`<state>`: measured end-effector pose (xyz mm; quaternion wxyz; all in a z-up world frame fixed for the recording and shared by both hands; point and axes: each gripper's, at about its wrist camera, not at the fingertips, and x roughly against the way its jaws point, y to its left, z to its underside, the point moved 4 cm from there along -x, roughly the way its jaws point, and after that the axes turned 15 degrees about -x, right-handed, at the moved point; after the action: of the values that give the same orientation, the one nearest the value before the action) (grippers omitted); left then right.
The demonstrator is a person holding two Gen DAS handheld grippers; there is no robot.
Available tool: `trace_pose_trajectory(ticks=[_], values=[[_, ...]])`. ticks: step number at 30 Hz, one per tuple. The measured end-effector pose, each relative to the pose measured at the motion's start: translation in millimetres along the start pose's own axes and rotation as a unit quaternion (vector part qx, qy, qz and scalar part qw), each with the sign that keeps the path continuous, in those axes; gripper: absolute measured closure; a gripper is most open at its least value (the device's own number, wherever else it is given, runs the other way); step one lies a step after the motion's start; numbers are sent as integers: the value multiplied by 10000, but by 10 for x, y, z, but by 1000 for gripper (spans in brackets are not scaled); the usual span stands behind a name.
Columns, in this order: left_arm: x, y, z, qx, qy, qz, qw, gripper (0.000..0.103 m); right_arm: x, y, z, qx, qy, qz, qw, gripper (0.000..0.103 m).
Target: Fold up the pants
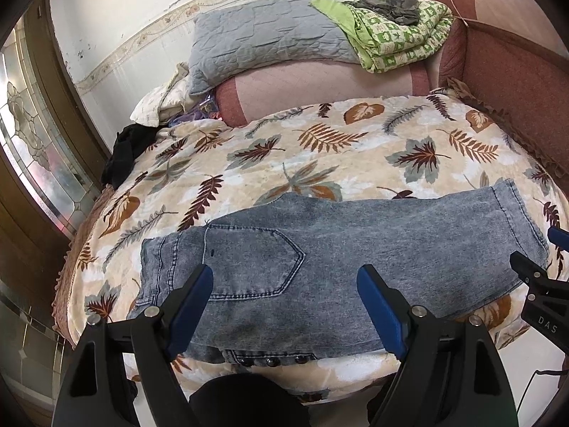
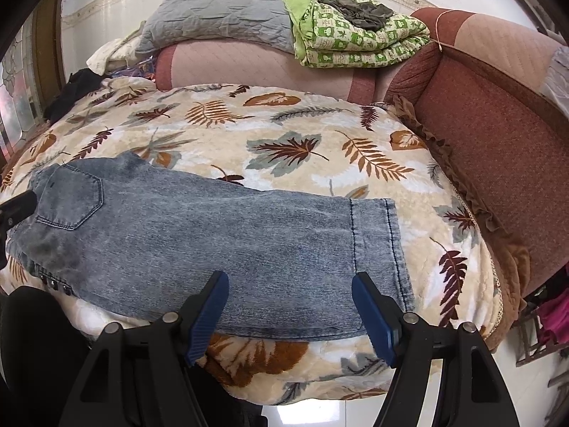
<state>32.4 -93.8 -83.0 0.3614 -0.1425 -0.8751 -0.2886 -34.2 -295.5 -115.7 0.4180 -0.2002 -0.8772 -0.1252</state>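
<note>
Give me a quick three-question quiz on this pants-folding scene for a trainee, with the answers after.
1. True or false: the left hand-held gripper is shut on the jeans.
2. What lies on the folded green quilt? A) a dark garment B) a book C) a shoe
3. Fill in: the jeans lie on a blanket printed with ____.

Key: 1 false, both the left and the right hand-held gripper hover open above the jeans. 2 A, the dark garment. 3 leaves.
</note>
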Motion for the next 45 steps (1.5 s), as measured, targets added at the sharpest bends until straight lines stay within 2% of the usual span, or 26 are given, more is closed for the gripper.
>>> trace_pose_trajectory(ticks=[30, 45], values=[[138, -50, -13, -55, -87, 3, 9999, 19, 129, -104, -25, -111, -135, 6, 9998, 28], [400, -87, -10, -97, -226, -159, 9996, 19, 303, -154, 0, -167, -279, -105, 9994, 28]])
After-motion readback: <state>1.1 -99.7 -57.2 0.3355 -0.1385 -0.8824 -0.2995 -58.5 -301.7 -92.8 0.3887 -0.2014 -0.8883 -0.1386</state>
